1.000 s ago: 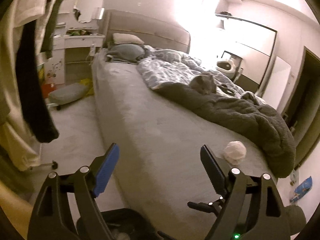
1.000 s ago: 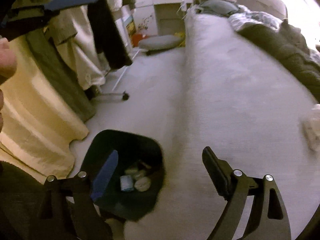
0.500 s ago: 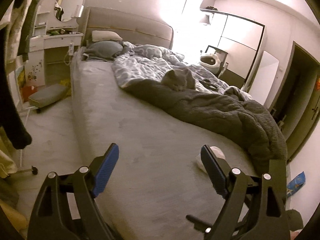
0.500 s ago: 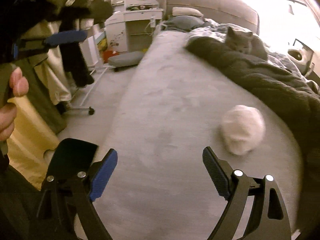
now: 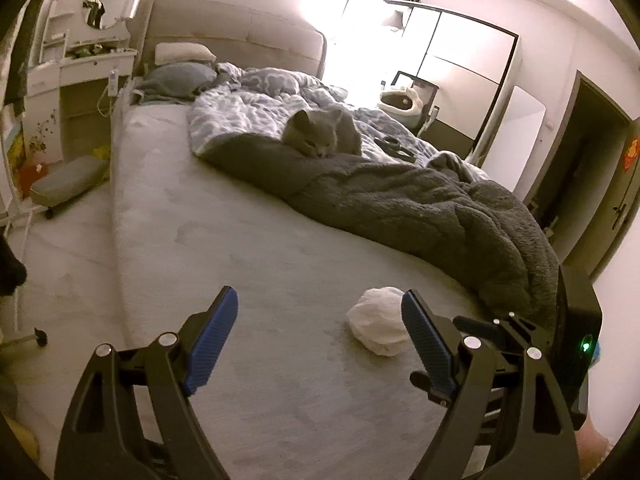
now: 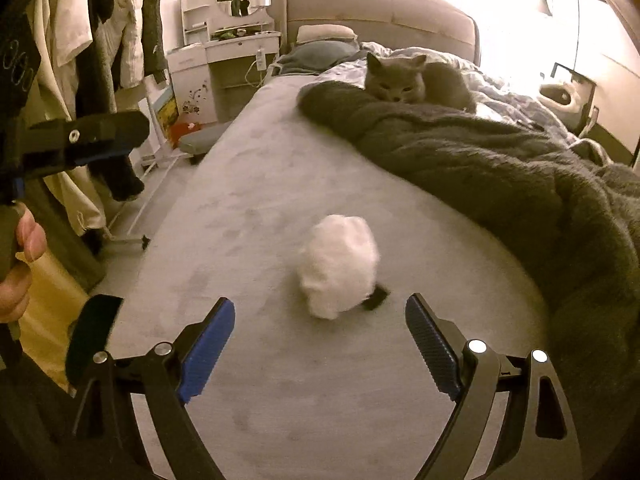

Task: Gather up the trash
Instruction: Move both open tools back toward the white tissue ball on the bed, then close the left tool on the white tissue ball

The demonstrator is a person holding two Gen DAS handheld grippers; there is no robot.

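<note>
Left wrist view first: the left gripper (image 5: 316, 324) hung over the grey bed (image 5: 248, 248) with its blue-padded fingers (image 5: 212, 330) spread wide and nothing between them. A crumpled white wad (image 5: 376, 320) lay on the sheet just beside the right-hand finger, partly behind it, not gripped. Past it, the dark fleece blanket (image 5: 420, 208) was heaped along the far side, and a grey cat (image 5: 320, 136) lay on it, facing the camera. A white dresser (image 5: 84, 80) with an oval mirror stood beside the headboard.

Right wrist view next: the right gripper (image 6: 320, 340) was splayed just as wide, empty, pointing at the same white wad (image 6: 340, 264), which sat on the bare sheet ahead of the fingertips and roughly centred between them. A small dark thing (image 6: 376, 300) lay touching its near edge; I couldn't tell what. At far left the other gripper (image 6: 80, 140) came into view, a hand (image 6: 18, 268) wrapped round its grip. Clothes (image 6: 100, 60) hung behind, and the cat (image 6: 408, 80) watched from the blanket (image 6: 500, 168).
</note>
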